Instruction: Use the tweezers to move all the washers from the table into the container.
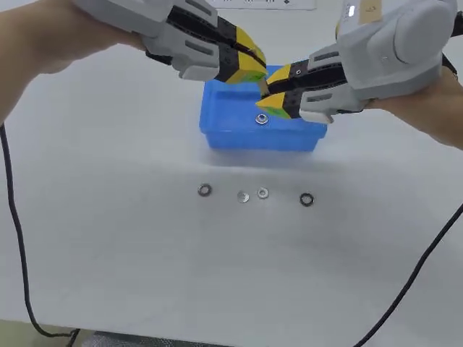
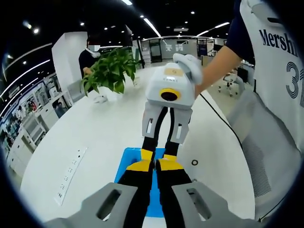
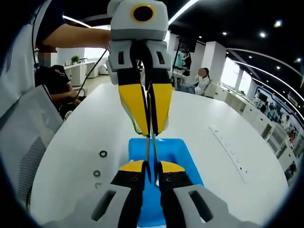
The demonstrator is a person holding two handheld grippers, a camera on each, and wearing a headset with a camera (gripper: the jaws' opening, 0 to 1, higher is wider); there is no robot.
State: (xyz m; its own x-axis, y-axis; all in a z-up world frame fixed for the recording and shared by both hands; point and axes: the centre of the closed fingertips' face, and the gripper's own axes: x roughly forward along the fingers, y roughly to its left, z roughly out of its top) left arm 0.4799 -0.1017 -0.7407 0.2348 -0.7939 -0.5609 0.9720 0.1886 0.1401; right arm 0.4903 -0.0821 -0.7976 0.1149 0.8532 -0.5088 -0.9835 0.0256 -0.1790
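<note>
I see a white surface (image 1: 108, 246) carrying a blue container (image 1: 260, 139). Nearer me, apart from it, four washers lie in a row: left washer (image 1: 205, 190), two middle washers (image 1: 243, 196) close together, right washer (image 1: 307, 199).

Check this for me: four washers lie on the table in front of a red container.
Wrong colour: the container is blue, not red, as the head view shows. Four washers do lie on the table in front of it.
</note>
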